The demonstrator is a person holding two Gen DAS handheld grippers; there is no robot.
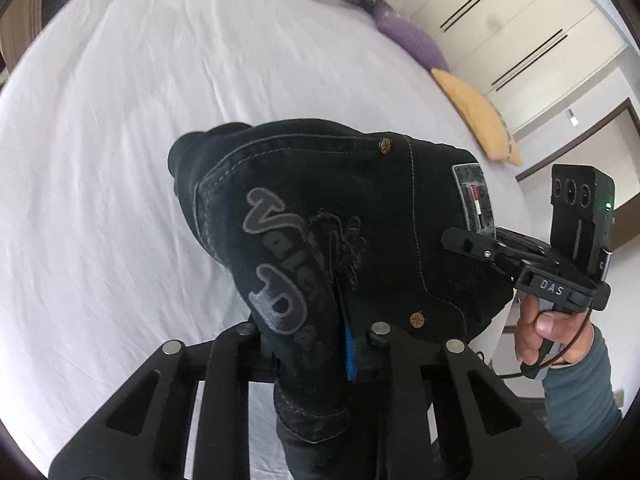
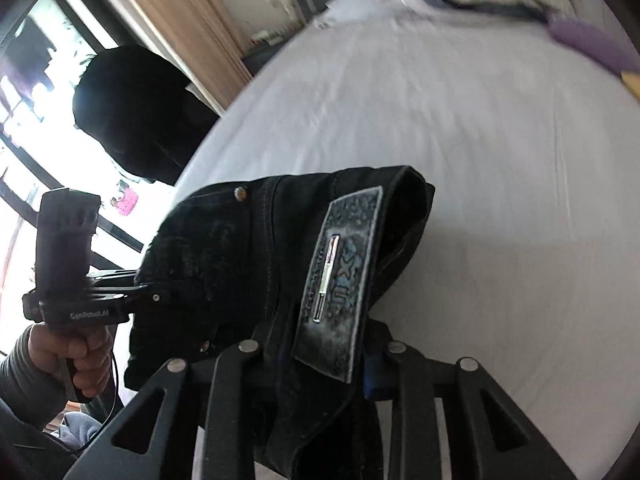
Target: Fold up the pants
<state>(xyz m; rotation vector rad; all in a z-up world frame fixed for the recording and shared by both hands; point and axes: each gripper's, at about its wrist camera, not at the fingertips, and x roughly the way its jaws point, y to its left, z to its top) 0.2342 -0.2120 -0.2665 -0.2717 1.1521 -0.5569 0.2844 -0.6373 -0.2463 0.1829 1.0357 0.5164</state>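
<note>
Black pants (image 1: pixel 344 216) bunched and held above the white bed (image 1: pixel 100 160). Left gripper (image 1: pixel 316 340) clamped on the fabric by the printed back pocket. Right gripper (image 2: pixel 320 350) clamped on the waistband at the leather patch (image 2: pixel 340 280). Both hands grip the handles.

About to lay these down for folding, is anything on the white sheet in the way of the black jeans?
Nothing visible: the white bed sheet under the black denim jeans lies bare. The purple pillow and yellow pillow sit at its far edge.
</note>
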